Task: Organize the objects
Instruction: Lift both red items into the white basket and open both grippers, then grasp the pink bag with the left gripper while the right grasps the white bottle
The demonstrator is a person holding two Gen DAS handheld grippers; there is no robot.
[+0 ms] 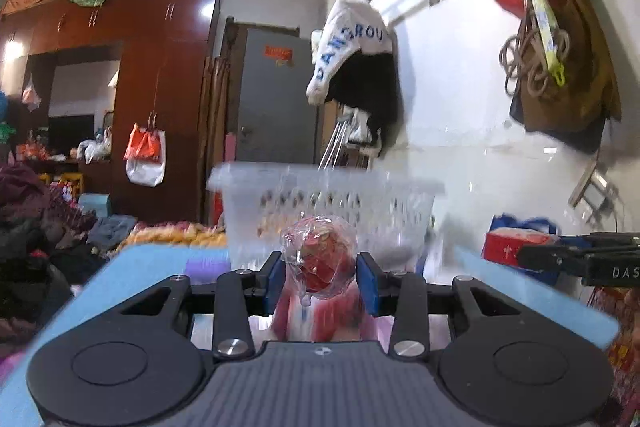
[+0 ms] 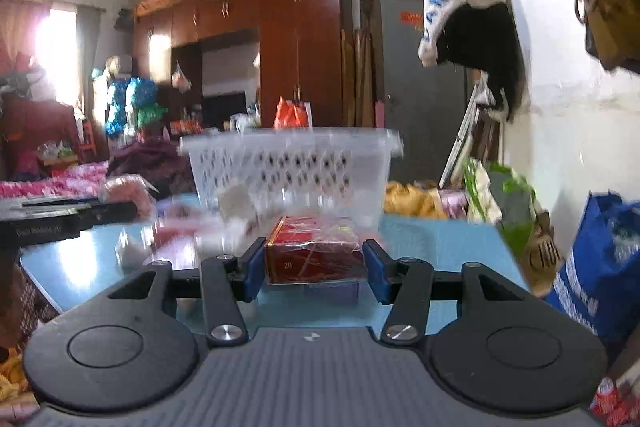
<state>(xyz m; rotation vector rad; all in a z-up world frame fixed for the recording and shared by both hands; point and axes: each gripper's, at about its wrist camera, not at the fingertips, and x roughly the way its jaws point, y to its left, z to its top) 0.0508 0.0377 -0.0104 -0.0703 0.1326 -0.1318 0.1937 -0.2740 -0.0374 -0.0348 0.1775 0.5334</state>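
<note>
Two loads: one in each of my grippers, both facing the basket (image 1: pixel 328 203) at the far side of the blue table (image 1: pixel 132 275).
Left gripper (image 1: pixel 321 277): my fingers sit on either side of a wrapped red fruit (image 1: pixel 320 251); the pads look pressed to its film, so I judge it clamped, lifted over the table and short of the basket.
Fruit handling: round, in crinkly clear film that looks slippery; probably light and easy to bruise. I would hold it across its widest part with gentle pressure, since the film may slide over the skin.
Under the fruit: something red and white lies blurred on the table; I cannot tell what it is.
Right gripper (image 2: pixel 314 267): my fingers flank a red box (image 2: pixel 316 251) on its two short ends. The left pad looks in contact, but a sliver of gap may show at the right pad, so I cannot tell whether I am clamped or just closing.
Box handling: stiff, flat-sided, in glossy wrap; likely light. The flat ends are the right place to grip, squarely, so it does not pivot.
Box position: low over the table, near the basket's front wall, above a purplish item I cannot make out.
Basket: white, perforated, upright, open-topped; a few things show dimly through its holes.
</note>
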